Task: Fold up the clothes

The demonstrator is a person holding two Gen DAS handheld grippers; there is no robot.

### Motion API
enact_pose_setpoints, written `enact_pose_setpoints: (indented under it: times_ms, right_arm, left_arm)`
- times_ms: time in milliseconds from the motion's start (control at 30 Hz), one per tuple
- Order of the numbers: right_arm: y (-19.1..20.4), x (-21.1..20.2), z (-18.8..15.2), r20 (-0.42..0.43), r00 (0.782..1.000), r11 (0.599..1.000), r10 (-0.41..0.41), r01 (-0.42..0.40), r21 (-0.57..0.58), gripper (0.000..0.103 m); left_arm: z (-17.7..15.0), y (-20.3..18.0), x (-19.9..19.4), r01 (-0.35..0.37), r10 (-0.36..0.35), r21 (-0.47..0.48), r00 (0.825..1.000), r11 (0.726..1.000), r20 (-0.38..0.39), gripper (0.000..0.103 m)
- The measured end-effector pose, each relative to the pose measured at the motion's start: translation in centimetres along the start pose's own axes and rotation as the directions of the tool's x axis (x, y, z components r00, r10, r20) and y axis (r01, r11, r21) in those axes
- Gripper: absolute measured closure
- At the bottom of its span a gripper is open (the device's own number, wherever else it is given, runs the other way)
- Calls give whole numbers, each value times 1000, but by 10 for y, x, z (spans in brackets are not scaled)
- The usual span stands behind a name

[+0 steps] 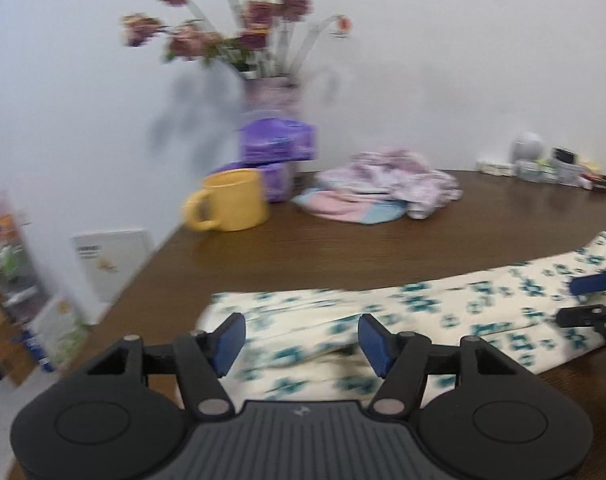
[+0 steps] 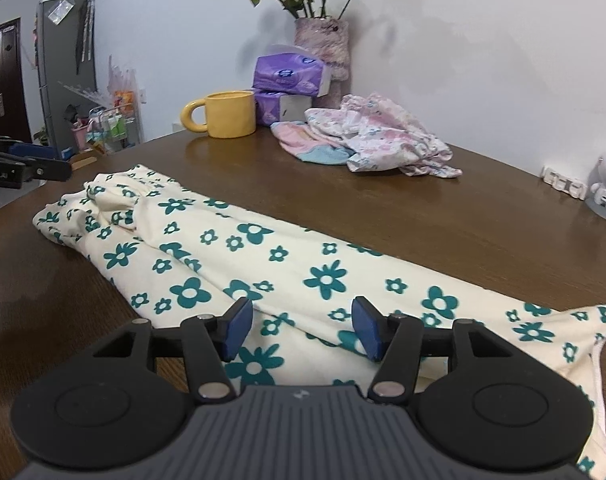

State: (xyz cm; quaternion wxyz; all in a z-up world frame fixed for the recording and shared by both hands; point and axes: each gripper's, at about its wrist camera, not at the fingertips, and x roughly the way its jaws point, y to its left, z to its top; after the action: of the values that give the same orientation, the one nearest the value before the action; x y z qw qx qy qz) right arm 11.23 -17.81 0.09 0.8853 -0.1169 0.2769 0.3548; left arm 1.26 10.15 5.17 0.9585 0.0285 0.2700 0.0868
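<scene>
My brown wooden tabletop (image 2: 443, 216) carries flowered cream trousers (image 2: 263, 256) lying flat along its near side. Farther back sit a yellow mug (image 2: 229, 114), purple tissue packs (image 2: 289, 74), a vase (image 2: 323, 48) and a heap of pastel clothes (image 2: 375, 136).

Left wrist view: camera sits just behind the left gripper (image 1: 301, 344), looking forward and down over the near-left end of the desk (image 1: 383, 240), close above the floral garment (image 1: 383, 320); picture blurred. It faces the white wall, with the yellow mug (image 1: 231, 200) ahead and floor clutter off the desk's left edge. Right wrist view: camera behind the right gripper (image 2: 301, 328), low over the garment's (image 2: 263, 248) other end, facing the same wall, sharp. Shared ground: garment, mug (image 2: 227, 114), purple tissue packs (image 2: 289, 74), vase (image 2: 323, 46), crumpled clothes pile (image 2: 383, 136). Each view catches the other gripper at its edge: right gripper (image 1: 591, 300), left gripper (image 2: 23, 168).
</scene>
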Motion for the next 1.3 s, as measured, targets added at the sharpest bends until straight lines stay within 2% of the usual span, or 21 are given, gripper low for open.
enact_pose_setpoints:
  times_ms: [33,100,133,200,300,467,567,633,700,800,900,1133,1200,1300]
  right_arm:
    - [-1,-2,-1,2,1000,1000,-8,8,4,47]
    - [-5,-5,-3,4,1000,1000,-21,21,14,47]
    - [-7,-7,-5,4,1000,999,-28,28,21,47]
    - [-14,-9,-8,2,999,998,-40,40,42,47]
    - [-21,-10,-11,0,999,997,-47,46,69,47]
    - [-28,-7,-14,-8,999,995,-39,40,96,47]
    - [-27,-5,-15,-11,999,995,-37,38,96,46]
    - [-27,-6,-14,-8,999,994,-36,37,98,45]
    - [-27,-6,-14,-4,999,994,-36,36,101,45]
    - [-25,-5,-15,-6,999,994,-37,37,101,45]
    - [-25,-5,-16,-8,999,994,-35,36,101,44]
    - [-21,-3,-16,-17,999,996,-44,45,83,41]
    - [-22,-5,-17,-10,999,995,-41,42,91,41]
    - [-27,-16,-15,27,999,991,-29,25,131,41]
  left_arm:
    - [1,-8,6,14,-14,14,1000,1000,-3,43]
    - [3,-19,18,26,-26,33,1000,999,-11,54]
    - [2,-21,23,25,-25,37,1000,999,-17,56]
    - [0,-23,32,21,-20,42,999,999,-33,70]
    - [-10,-20,36,27,-24,39,997,999,-74,78]
    - [-22,-6,33,33,-34,-12,994,999,-102,75]
    - [-16,4,22,38,-44,-82,997,996,-67,75]
    - [-7,6,13,47,-49,-101,999,994,-13,76]
    - [0,1,14,56,-55,-78,998,995,12,76]
    - [-1,-13,32,46,-46,-3,998,999,-43,77]
    - [-17,-17,48,46,-44,16,994,999,-104,78]
    - [-25,-7,42,52,-56,-48,995,998,-81,77]
    - [-22,-5,38,50,-55,-65,996,997,-69,70]
    - [-13,-10,29,65,-66,-70,998,995,-5,61]
